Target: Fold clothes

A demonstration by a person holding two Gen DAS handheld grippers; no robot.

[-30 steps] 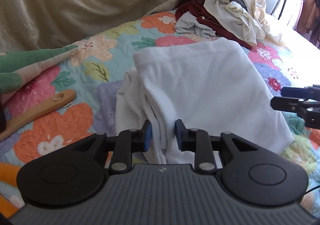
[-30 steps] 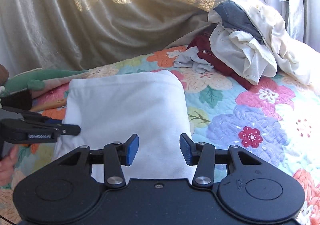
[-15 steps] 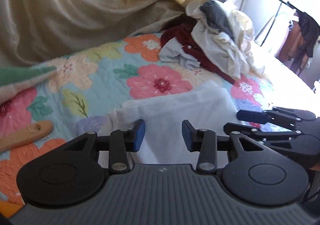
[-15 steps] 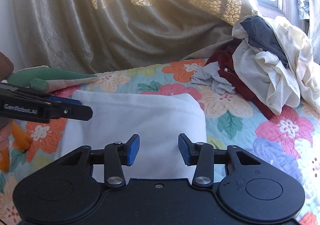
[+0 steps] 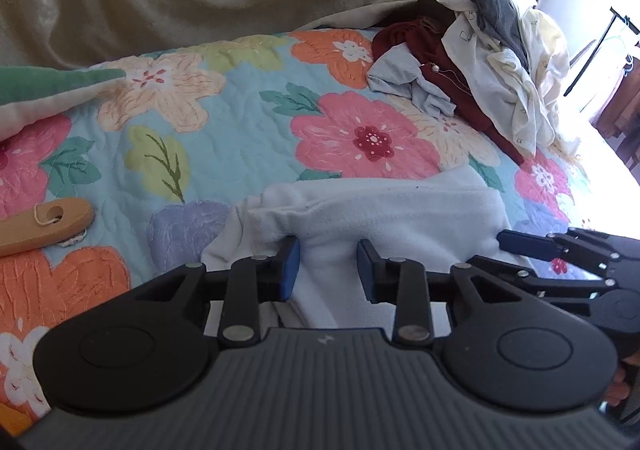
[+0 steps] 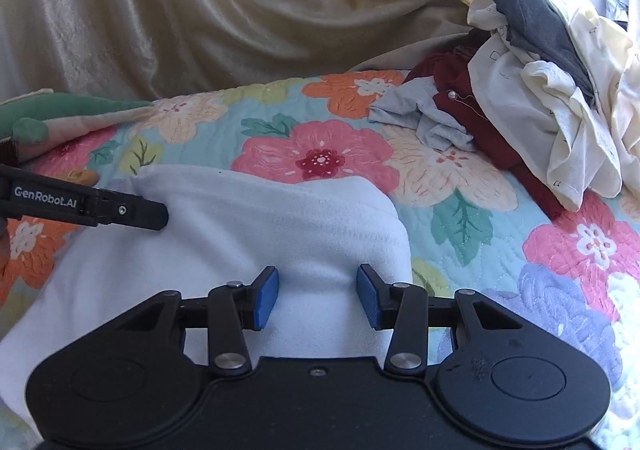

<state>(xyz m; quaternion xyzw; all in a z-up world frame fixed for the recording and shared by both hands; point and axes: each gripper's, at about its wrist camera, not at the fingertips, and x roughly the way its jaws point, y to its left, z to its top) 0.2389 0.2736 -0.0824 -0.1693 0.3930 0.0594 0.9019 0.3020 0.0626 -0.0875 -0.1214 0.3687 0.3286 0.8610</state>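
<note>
Near edge of the white fleece garment (image 5: pixel 400 217) is hidden under both tool bodies, so how many layers it has there is unclear; a thinner white layer pokes out at its left side. It lies folded on the near part of the bed, on the floral quilt (image 5: pixel 224 129). Left tongs (image 5: pixel 328 270): jaws closing, fleece bunched between the blue pads, pad contact hard to confirm. Right tongs (image 6: pixel 316 296): about half open over the garment's right portion, fabric in the gap, pads don't visibly pinch it. Unfolded clothes pile (image 6: pixel 540 89) sits far right: cream, grey, maroon, pale blue pieces. Wooden handle (image 5: pixel 44 223) at left is cut off by the frame. Beige curtain (image 6: pixel 240 9) backs the bed; the window side at far right is blown out by glare.
</note>
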